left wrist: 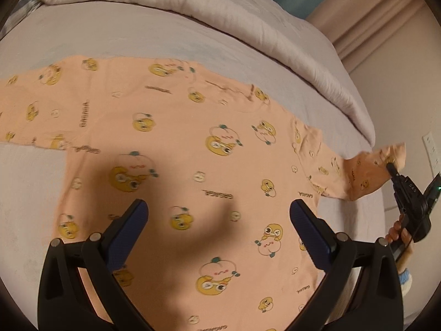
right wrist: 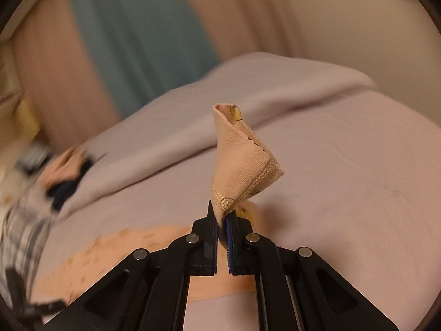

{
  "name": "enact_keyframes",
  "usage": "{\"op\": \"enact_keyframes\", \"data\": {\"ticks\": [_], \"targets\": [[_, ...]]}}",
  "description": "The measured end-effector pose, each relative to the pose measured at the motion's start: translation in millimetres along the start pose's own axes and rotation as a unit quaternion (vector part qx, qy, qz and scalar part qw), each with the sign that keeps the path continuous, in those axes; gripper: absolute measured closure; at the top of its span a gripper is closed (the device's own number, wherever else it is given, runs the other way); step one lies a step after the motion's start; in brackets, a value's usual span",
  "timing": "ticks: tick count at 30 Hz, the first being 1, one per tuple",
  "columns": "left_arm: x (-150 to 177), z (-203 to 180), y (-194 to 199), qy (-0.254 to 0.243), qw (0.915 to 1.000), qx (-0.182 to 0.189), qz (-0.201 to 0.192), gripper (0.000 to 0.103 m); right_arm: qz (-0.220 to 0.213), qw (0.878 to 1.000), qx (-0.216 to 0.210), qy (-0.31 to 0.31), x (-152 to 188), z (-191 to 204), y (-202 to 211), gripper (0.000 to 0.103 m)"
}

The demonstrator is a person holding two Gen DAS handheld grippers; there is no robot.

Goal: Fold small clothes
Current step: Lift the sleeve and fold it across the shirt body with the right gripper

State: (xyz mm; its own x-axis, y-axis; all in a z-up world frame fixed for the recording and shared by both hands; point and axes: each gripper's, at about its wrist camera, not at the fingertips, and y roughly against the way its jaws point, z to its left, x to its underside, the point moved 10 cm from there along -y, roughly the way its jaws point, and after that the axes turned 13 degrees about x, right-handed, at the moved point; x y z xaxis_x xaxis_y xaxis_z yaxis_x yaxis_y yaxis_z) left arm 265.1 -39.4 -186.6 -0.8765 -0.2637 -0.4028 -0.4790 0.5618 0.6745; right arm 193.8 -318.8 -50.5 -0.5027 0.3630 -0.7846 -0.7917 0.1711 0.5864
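Jaws: the right gripper [right wrist: 222,218] is clenched on the hemmed cuff of the right-hand sleeve [left wrist: 366,171], with the cuff end [right wrist: 242,160] standing up past the pads in a loose curl. The left gripper [left wrist: 219,215] stands released, jaws wide apart and nothing between them, hovering over the lower body of the shirt [left wrist: 176,143].

Position of the garment: a peach, cartoon-printed long-sleeved shirt lies spread flat on the pale bedsheet [left wrist: 110,33]. Its sleeve-to-sleeve line runs across the left wrist view. The far sleeve [left wrist: 30,102] lies flat, extended away from the shirt body on the opposite side. The held sleeve is lifted off the sheet at its outer end, beyond the shirt body and close to the edge of the bed.

Governing relation: the shirt body lies inward from the right jaws, along the sleeve's own length. In my judgement the coming move is to carry the cuff inward over the body. The right hand alone controls that sleeve; the left is nearer the hem and could pin the body.

Edges and clearance: a bunched quilt [left wrist: 248,24] lies beyond the shirt's collar side, apart from it. Bare sheet surrounds the shirt elsewhere. The inward path appears unobstructed. Risk noted: the sleeve may twist in transit.
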Motion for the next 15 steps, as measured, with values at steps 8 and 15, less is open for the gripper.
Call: {"op": "enact_keyframes", "data": {"ticks": [8, 15], "targets": [[-16, 47, 53, 0.050, 0.9975, -0.002, -0.049, 0.001, -0.033, 0.983, -0.035, 0.176, 27, 185, -5, 0.096], [-17, 105, 96, 0.099, 0.9914, -0.028, -0.082, 0.001, -0.034, 0.947, -0.049, 0.316, 124, 309, -34, 0.096]]}}
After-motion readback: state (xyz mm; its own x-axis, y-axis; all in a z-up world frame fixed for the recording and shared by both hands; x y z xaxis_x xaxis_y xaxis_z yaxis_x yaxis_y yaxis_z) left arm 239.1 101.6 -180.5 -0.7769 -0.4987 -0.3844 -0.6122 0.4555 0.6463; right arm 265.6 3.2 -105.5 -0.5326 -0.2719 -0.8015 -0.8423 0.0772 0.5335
